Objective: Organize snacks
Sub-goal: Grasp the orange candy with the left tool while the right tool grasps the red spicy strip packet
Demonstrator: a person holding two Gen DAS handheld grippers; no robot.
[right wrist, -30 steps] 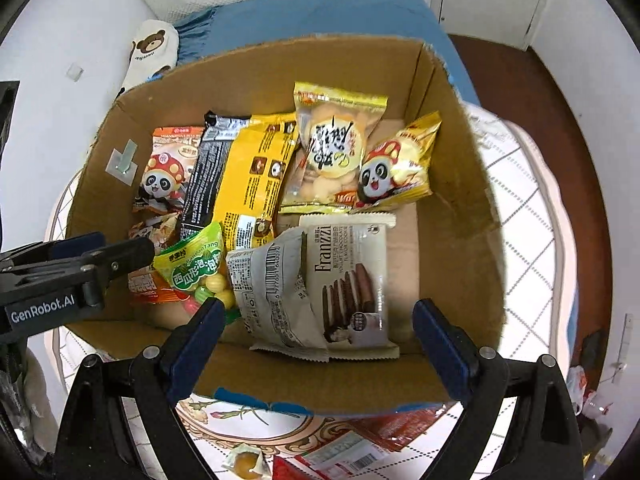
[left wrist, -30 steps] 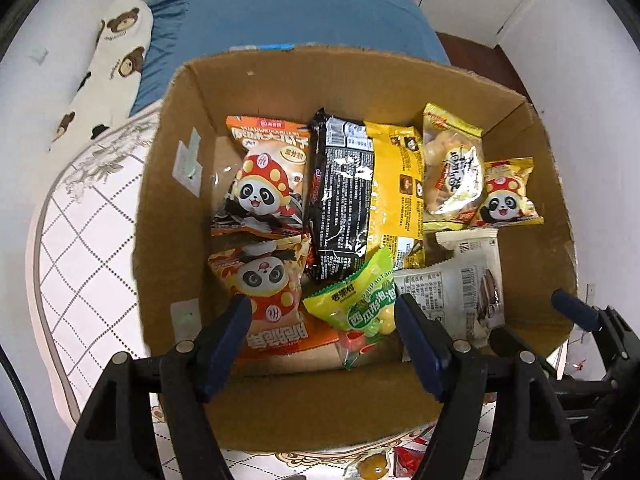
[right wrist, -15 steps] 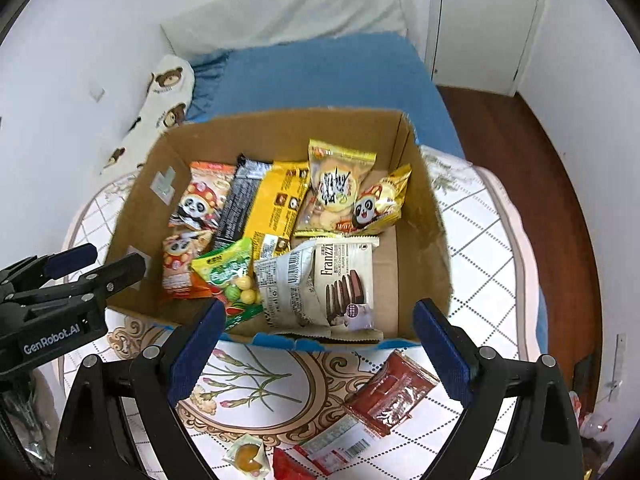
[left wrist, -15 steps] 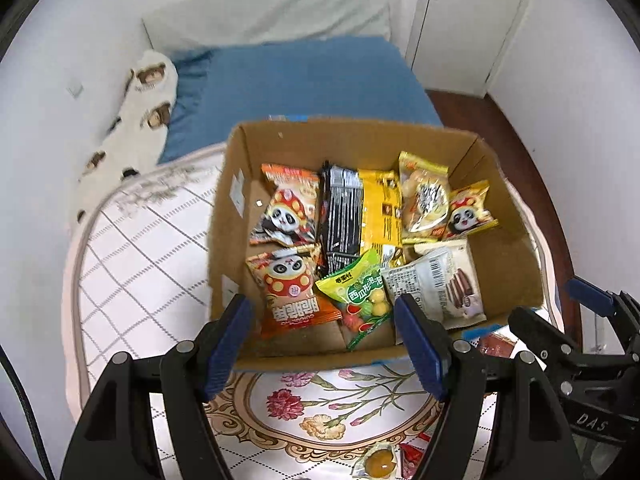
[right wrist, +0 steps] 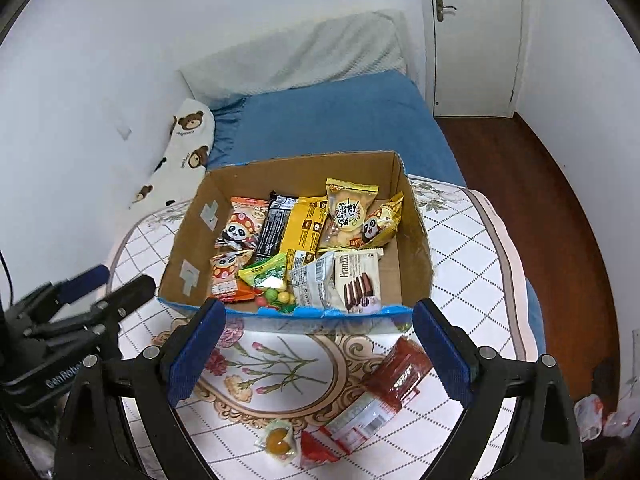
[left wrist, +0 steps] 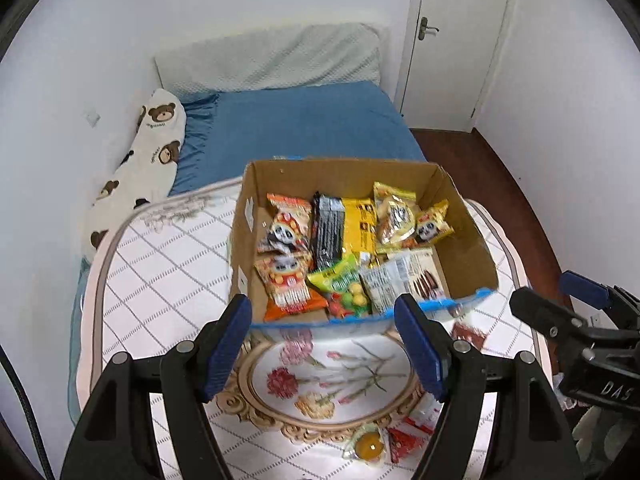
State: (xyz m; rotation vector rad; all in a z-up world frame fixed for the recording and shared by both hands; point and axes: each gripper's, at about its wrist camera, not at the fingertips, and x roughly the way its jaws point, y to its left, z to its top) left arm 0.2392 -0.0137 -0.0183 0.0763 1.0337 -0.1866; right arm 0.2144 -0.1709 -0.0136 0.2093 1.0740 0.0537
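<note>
Still loose on the flowered cloth (right wrist: pixel 280 364) are a few snacks: a dark red packet (right wrist: pixel 400 368), a white-and-red wrapper (right wrist: pixel 356 424) just beside it, a small red packet (right wrist: pixel 316 450) and a clear-wrapped yellow sweet (right wrist: pixel 279 439). They lie in front of the cardboard box (right wrist: pixel 416 240), on its near side, while the box already holds a crowd of packets laid flat. The dark red packet runs slantwise, one end toward the box's near right corner, the other toward the wrapper, so its long axis cuts across the line between the jaws rather than along it.

Judging from both views, the right gripper (right wrist: pixel 320 356) is the nearer one: the red packet sits just inside its right finger (right wrist: pixel 442 354), lower on the cloth. Its jaws stand wide apart with nothing between them. The left gripper (left wrist: pixel 324 346) hangs farther left, half spread and empty too, with only the sweet (left wrist: pixel 368 446) and small red packet (left wrist: pixel 404 440) near its right finger.
</note>
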